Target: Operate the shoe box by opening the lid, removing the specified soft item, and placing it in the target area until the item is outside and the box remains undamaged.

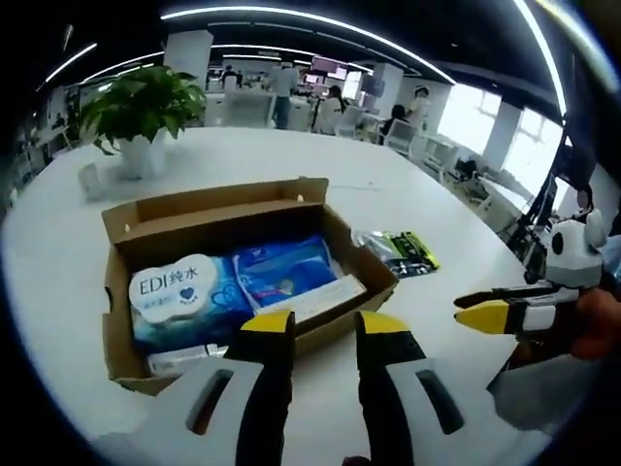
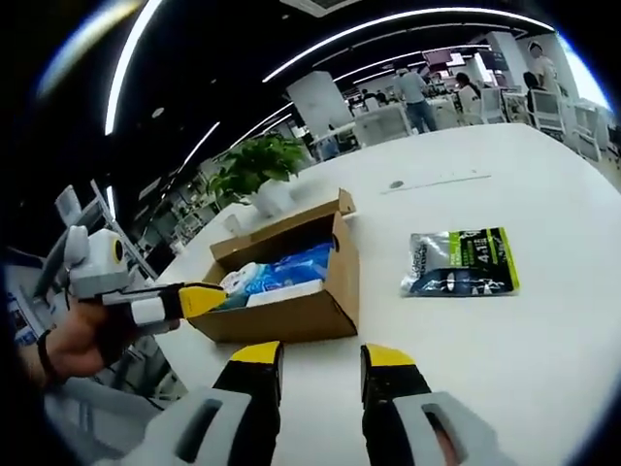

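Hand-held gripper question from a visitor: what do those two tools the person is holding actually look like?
Each hand-held gripper has two black jaws tipped in bright yellow, rising from a pale grey-white body with dark slots: the left hand-held gripper and the right hand-held gripper match. Seen from the side, the body is white and grey with black bands behind the yellow tip. A dark band circles the person's wrist.
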Motion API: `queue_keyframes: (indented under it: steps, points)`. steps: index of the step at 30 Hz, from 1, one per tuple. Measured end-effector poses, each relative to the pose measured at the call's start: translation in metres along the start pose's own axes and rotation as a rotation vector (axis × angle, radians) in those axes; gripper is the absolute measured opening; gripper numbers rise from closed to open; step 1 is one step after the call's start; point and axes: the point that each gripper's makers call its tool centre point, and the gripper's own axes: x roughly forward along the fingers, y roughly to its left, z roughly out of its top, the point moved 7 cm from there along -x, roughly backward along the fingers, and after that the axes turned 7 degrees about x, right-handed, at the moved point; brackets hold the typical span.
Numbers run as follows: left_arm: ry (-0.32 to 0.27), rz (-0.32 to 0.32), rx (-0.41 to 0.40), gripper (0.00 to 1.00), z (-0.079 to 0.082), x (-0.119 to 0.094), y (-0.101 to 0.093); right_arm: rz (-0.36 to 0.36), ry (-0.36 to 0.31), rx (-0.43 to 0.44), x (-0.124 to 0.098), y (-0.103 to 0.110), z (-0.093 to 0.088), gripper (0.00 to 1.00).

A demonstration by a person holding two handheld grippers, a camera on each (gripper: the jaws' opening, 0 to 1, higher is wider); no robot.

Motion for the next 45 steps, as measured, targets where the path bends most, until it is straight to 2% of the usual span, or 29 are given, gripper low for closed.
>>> queue_keyframes:
  steps: [16, 28, 33, 41, 45]
  points:
    - [0.011, 0.038, -0.013, 0.26, -0.002, -0.013, 0.018, 0.093, 0.061, -0.142, 0.036, 0.031, 0.028, 0.3]
    - [0.021, 0.049, -0.031, 0.29, -0.004, -0.023, 0.033, 0.138, 0.132, -0.255, 0.062, 0.053, 0.03, 0.35]
    - [0.022, 0.044, -0.03, 0.32, -0.003, -0.026, 0.037, 0.164, 0.174, -0.332, 0.075, 0.064, 0.034, 0.37]
    - [0.018, 0.058, -0.049, 0.33, -0.002, -0.031, 0.059, 0.195, 0.212, -0.383, 0.097, 0.079, 0.038, 0.4]
    - [0.027, 0.05, -0.033, 0.35, -0.003, -0.033, 0.068, 0.214, 0.245, -0.43, 0.109, 0.09, 0.037, 0.42]
